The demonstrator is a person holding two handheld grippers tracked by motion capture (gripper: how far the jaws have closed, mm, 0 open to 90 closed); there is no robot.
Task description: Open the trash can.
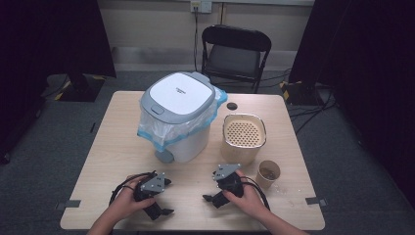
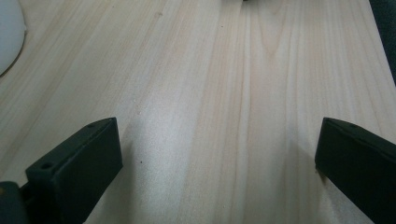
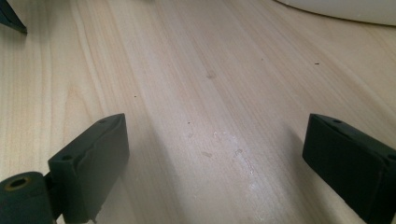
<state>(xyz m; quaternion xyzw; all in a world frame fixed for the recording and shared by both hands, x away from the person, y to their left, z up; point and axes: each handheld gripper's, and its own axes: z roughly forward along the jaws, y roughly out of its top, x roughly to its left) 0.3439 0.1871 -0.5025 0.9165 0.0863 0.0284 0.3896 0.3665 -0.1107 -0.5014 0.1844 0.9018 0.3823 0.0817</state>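
risks first, biggest item down. the lidded trash bin [image 1: 178, 115] w/ blue-edged bag liner stands mid-worktop, lid down, pedal toward the person; it's tall and prob light, so a sideways nudge from either arm could slide or tip it, and the loose liner could snag a jaw. just right of it, apart, sits the beige container w/ perforated top [image 1: 244, 137]; next to that, near the right hand, the paper cup [image 1: 268, 173] w/ brownish scraps inside. the cup is the likely thing to be picked up, and it's the weak one: squeeze too hard and the wall buckles, tilt it and the scraps spill; some crumbs already lie on the wood beside it. the left hand-held gripper [image 1: 163, 197] and right hand-held gripper [image 1: 212, 190] both rest low near the front edge, jaws spread wide, holding nothing; the gripper views show bare wood between them.

surface: pale wood-grain worktop [image 1: 117, 137], matte, a few specks and faint smears, small dark disc near the back edge. room: grey carpet, black folding chair [image 1: 235, 51] behind, dark curtains at both sides, cables on floor, wall socket above.
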